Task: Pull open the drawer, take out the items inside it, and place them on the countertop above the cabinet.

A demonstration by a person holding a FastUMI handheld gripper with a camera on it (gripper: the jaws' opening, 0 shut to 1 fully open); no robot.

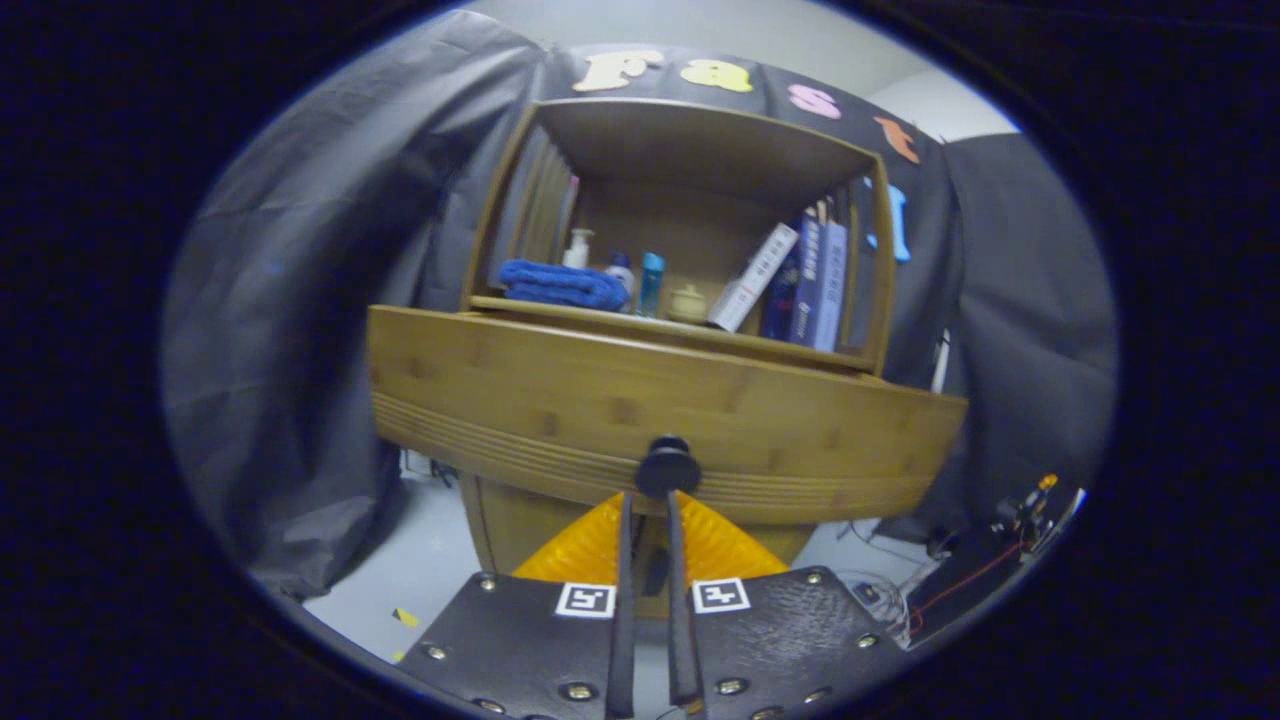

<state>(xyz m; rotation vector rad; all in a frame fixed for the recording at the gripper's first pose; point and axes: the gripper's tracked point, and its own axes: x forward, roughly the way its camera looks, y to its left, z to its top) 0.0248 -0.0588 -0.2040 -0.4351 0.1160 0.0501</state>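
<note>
Gripper (647, 500) jaws nearly pressed together, narrow gap between them, tips right at the dark round knob (668, 466) on the drawer front (600, 400). The knob sits just past the tips and hides them; cannot tell if both jaws actually press on it or its stem.

Drawer front is wood with horizontal grooves along its lower edge and spans wide across the near side of the cabinet (500, 520). Drawer interior is hidden behind the front panel, so the items inside cannot be seen. The cabinet body below is mostly covered by the jaws.

Above and farther back is an open wooden shelf unit (700, 140). On its floor, left to right: folded blue towel (562, 285), white pump bottle (577, 248), a small bottle partly hidden behind the towel, blue bottle (651, 283), small pale lidded jar (689, 303), a white book (752, 277) leaning right onto upright blue books (820, 285). Spine text too small to make out.

Loose cables (930, 590) lie on the floor (420, 560) at far right, a small rig beside them, detail unclear.
</note>
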